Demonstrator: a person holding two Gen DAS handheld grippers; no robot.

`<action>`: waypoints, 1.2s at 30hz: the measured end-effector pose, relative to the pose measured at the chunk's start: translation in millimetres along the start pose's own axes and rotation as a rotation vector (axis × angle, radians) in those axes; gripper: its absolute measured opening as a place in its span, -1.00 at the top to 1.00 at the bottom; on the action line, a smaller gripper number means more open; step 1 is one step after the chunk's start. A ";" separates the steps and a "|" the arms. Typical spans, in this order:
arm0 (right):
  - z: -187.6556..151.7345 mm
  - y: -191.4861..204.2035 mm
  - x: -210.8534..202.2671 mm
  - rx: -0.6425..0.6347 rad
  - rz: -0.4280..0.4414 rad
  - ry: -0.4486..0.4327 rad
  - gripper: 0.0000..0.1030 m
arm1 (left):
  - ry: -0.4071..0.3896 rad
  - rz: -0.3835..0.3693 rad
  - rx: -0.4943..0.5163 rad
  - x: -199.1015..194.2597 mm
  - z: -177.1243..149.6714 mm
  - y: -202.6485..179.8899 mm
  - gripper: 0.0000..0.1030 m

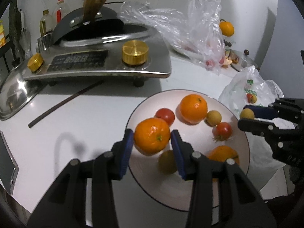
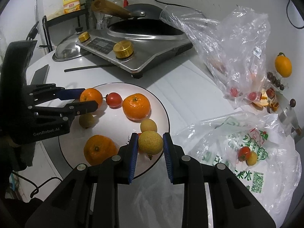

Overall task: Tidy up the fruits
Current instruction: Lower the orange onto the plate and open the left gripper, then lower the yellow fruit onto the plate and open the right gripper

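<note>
The left tool (image 1: pixel 152 138) is clamped on a mandarin (image 1: pixel 152 134) above the plate (image 2: pixel 161 102); the right tool (image 2: pixel 150 144) grips a longan (image 2: pixel 150 142) over the plate's rim. Several fruits already lie ahead of both. A tomato (image 2: pixel 244 152) and another longan (image 2: pixel 252 158) remain in the printed bag (image 2: pixel 266 171), right of the right tool, so sorting seems partly done.

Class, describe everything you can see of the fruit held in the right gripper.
The small round fruit is tan-yellow with a dull, finely speckled skin, like a longan. It sits whole between the blue pads of the right gripper, which press on both sides. It is held above the near rim of the white plate, in front of another similar fruit.
</note>
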State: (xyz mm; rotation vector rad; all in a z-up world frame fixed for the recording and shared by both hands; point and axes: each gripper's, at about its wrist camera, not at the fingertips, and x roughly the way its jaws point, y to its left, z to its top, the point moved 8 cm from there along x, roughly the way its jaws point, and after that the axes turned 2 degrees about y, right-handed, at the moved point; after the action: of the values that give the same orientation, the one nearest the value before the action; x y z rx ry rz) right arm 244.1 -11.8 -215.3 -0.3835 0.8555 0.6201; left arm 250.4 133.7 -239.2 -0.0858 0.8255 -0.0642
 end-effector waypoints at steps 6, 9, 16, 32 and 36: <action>1.6 0.5 0.2 0.000 -0.006 -0.003 0.46 | -0.001 -0.008 -0.011 -2.9 -0.2 -0.6 0.07; 4.4 1.4 -0.8 0.000 -0.009 -0.010 0.46 | -0.029 -0.024 -0.017 -12.3 2.6 -2.5 -0.03; 12.6 13.5 2.2 -0.008 0.003 -0.021 0.46 | -0.060 -0.035 -0.028 -28.2 3.6 0.4 -0.04; 29.7 52.3 46.0 -0.019 0.049 0.025 0.46 | -0.085 -0.035 -0.046 -35.9 -8.2 30.2 -0.06; 34.2 59.5 51.0 -0.017 0.065 0.022 0.46 | -0.079 -0.042 -0.056 -33.6 -11.9 37.4 -0.06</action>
State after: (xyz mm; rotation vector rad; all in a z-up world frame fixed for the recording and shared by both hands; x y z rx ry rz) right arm 250.9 70.1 -239.1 -0.3792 0.8865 0.6846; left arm 219.8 173.3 -226.5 -0.1576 0.7465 -0.0766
